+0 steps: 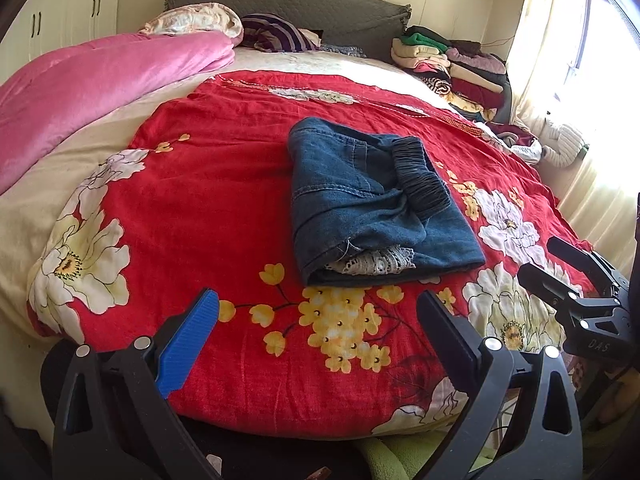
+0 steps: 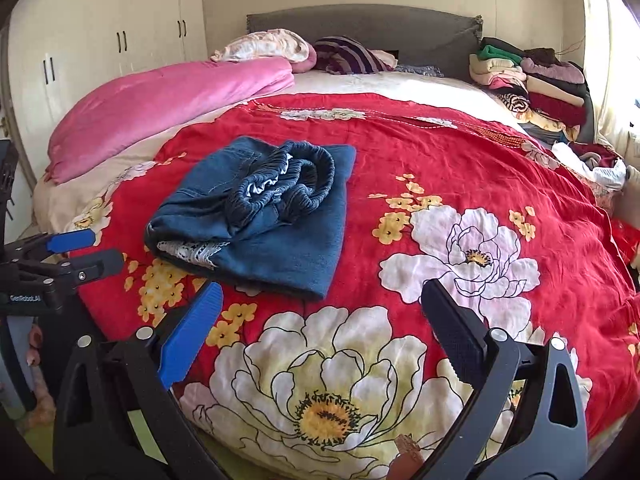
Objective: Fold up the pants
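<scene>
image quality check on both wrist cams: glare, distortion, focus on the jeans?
Left wrist: window blown out at right, strong fisheye bowing, folded jeans sharp. Right wrist: milder glare at the right edge, same barrel distortion, jeans evenly lit and in focus.

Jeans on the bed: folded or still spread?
Folded. The jeans lie as a compact stacked bundle on the red floral bedspread, elastic waistband on top, no legs stretched out. Neither hand-held gripper touches them.

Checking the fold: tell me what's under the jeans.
The jeans lie on the red floral blanket. White lace peeks from the near folded edge. Anything deeper inside the folds is covered.
</scene>
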A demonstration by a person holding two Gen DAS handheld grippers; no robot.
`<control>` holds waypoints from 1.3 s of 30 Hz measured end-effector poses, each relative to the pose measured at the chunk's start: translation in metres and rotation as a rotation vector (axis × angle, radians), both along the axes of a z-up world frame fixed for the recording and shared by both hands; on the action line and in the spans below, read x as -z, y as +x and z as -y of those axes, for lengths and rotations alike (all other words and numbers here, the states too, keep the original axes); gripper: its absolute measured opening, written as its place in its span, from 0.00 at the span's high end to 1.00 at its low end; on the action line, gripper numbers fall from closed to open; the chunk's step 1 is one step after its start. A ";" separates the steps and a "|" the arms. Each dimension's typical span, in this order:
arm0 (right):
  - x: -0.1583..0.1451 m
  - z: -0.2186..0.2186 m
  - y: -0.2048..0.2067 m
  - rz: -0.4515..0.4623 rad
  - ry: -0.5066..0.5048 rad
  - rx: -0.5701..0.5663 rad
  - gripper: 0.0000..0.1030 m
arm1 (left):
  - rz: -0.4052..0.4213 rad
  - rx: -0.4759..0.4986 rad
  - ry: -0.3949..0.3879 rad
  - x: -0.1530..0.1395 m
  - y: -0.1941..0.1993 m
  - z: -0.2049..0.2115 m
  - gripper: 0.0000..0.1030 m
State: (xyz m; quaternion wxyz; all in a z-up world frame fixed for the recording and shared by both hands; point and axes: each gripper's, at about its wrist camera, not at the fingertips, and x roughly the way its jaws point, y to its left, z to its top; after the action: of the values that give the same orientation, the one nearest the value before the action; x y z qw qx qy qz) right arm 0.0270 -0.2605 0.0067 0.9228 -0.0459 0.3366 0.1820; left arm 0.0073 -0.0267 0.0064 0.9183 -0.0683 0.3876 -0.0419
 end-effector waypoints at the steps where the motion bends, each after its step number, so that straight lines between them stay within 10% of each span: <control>1: 0.000 0.000 0.000 -0.001 0.002 -0.001 0.09 | 0.001 -0.002 0.003 0.000 0.000 0.000 0.04; 39: -0.004 0.001 -0.003 0.011 0.004 0.011 0.09 | 0.013 -0.004 0.007 -0.007 -0.004 0.003 0.04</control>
State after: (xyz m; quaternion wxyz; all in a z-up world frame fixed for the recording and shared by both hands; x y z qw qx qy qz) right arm 0.0239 -0.2612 0.0112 0.9257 -0.0430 0.3313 0.1774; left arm 0.0035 -0.0294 0.0131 0.9211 -0.0657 0.3818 -0.0392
